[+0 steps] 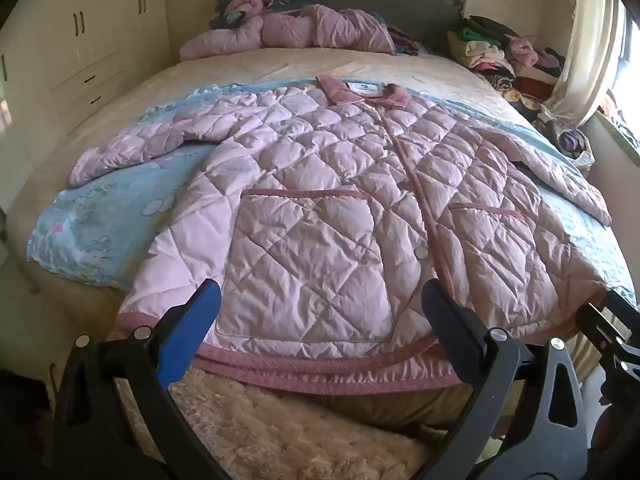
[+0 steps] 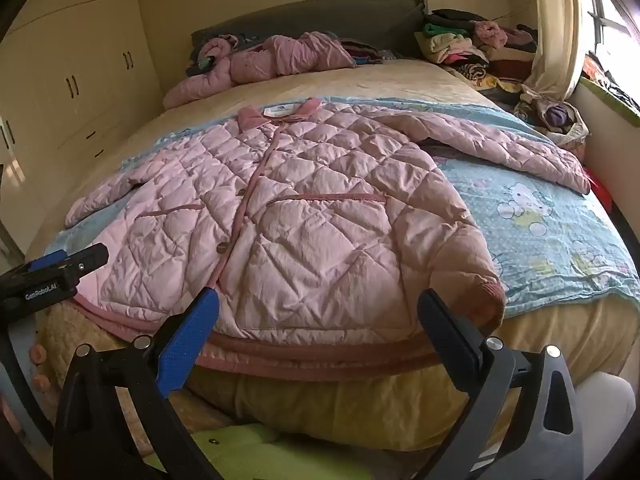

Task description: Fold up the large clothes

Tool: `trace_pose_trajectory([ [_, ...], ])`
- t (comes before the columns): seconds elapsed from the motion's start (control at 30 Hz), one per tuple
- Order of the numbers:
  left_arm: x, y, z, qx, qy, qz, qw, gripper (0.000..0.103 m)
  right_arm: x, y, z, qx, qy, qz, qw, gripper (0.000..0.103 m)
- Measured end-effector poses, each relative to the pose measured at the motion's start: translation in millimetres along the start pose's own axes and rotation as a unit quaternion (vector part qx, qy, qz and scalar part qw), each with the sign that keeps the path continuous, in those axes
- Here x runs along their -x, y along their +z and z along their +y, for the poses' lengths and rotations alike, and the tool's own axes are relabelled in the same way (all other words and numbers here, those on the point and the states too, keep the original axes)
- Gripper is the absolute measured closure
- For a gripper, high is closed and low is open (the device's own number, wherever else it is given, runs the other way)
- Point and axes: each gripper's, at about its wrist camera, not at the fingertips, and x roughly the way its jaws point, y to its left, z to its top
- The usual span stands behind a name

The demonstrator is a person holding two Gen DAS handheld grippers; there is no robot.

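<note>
Jacket flat on blanket on bed, clothes pile behind.

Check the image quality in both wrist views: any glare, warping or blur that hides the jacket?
Left wrist view: strong fisheye bending, window blown out at the right edge, pink quilted jacket sharp and evenly lit. Right wrist view: same curved edges, glare at the window, warm yellowish cast, jacket in focus; dark vignette in the corners of both.
</note>
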Motion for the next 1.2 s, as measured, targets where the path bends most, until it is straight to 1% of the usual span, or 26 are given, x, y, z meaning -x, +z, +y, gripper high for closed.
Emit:
trace_pose_trajectory([
  [0.43, 0.9, -1.1, 0.0, 0.001, 0.001, -0.002, 1.0, 0.009, 0.0, 2.0, 7.8, 0.006, -0.005, -0.004, 1.0, 0.004],
  [0.5, 0.2, -0.6, 0.2, 0.0, -0.002, -0.001, 1.0, 0.009, 2.8, 1.9, 2.7, 0.006, -0.005, -0.004, 1.0, 0.004],
  [0.77, 0.4, -0.8, 0.6, 0.001, -0.002, -0.002, 1.0, 0.009, 7.3, 2.3, 3.0, 0.009, -0.004, -0.006, 1.0, 0.004],
  [0.8, 1.1, -2.8, -4.4, 0.001, -0.002, -0.002, 1.0, 0.009, 7.9, 2.6, 1.8, 0.009, -0.004, -0.006, 1.0, 0.004],
  [1.2, 1.3, -3.0, -3.4, 0.002, -0.002, -0.003, 1.0, 0.009, 3.5, 2.6, 8.0, 0.015, -0.007, -0.007, 1.0, 0.004],
])
